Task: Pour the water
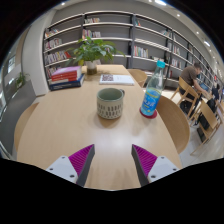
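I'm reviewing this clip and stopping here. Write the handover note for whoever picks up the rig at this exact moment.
Claw: open, empty, held back from the things on the round table.
Job's things: the mug stands upright ahead of the fingers, about centred; the water bottle stands upright just to its right, apart from it, cap apparently on.
Done: nothing visible; neither is grasped. Whether the mug holds water cannot be seen.
Left: reach the bottle, grip it, tip it over the mug, set it back.
Also on the table: stacked books, potted plant, papers.
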Available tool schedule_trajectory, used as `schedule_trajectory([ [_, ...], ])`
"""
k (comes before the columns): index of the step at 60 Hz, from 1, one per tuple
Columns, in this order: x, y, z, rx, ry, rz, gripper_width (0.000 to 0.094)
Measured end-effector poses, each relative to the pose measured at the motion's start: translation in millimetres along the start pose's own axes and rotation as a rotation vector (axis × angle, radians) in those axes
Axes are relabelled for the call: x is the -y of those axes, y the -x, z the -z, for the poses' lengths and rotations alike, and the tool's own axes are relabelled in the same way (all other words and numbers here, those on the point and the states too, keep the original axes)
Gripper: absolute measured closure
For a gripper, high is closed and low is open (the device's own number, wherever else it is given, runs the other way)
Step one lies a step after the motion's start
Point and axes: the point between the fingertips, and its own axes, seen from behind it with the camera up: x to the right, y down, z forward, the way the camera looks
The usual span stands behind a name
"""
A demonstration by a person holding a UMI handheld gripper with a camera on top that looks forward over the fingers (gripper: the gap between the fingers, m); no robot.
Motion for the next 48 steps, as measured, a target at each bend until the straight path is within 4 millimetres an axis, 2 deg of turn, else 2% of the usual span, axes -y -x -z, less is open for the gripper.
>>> schedule_trajectory([
  [6, 18, 42, 37, 0.035, -0.058, -0.012, 0.0191],
  [7, 29, 48, 40, 0.040, -0.068, -0.017, 0.0192],
  [14, 63, 86, 85, 0.071, -0.158, -0.053, 0.0186],
  [20, 83, 109, 117, 0.079, -0.208, -0.046, 0.0190],
  [28, 106, 131, 150, 0.094, -0.273, -0.035, 0.0191],
  [37, 108, 144, 174, 0.092, -0.287, -0.006, 0.0191],
  [48, 101, 156, 187, 0.099, -0.287, 0.020, 0.0192],
])
